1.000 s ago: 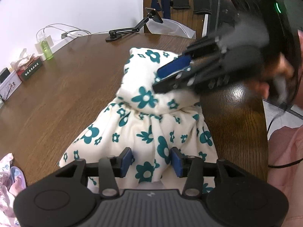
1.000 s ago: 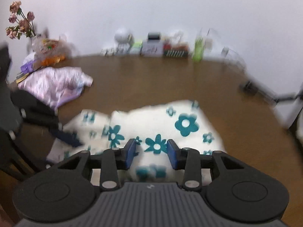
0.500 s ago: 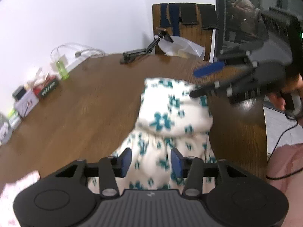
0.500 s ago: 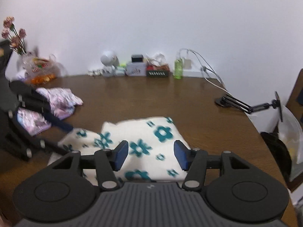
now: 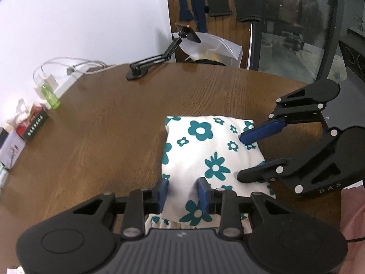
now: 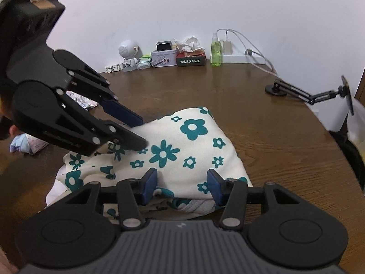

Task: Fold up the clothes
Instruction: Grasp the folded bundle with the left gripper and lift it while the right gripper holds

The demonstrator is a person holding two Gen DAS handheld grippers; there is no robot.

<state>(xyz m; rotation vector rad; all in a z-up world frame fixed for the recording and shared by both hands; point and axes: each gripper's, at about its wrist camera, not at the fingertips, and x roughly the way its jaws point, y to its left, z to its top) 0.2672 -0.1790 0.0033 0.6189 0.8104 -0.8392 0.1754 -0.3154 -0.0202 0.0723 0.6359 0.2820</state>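
Cream cloth: a garment [image 5: 206, 150] printed with teal flowers is lying folded into a thick pad on the brown wooden surface [image 5: 109, 141], toward its 5 o'clock edge in the left wrist view.
Left gripper: the left gripper [image 5: 182, 193] is hovering low over the near end of the garment, its blue pads [image 5: 162, 191] standing apart with cloth showing between them; in the right wrist view its fingers are lying spread over the 9 o'clock side of the pad, clamping nothing.
Right gripper: the right gripper [image 6: 180, 186] is sitting at the garment's near edge, set wide, its pads [image 6: 149, 183] clear of the cloth fold between them; from the left wrist view it is reaching in from 3 o'clock.
Second cloth: a pale lilac garment [image 6: 25, 142] is lying bunched at 9 o'clock, partly hidden.
Back edge: a green bottle [image 6: 215, 51], a tin box [image 6: 163, 58] and a dark box [image 6: 191, 60] are standing along the wall at 12 o'clock.
Stand: a black arm stand [image 6: 303, 92] is resting at 2 o'clock.
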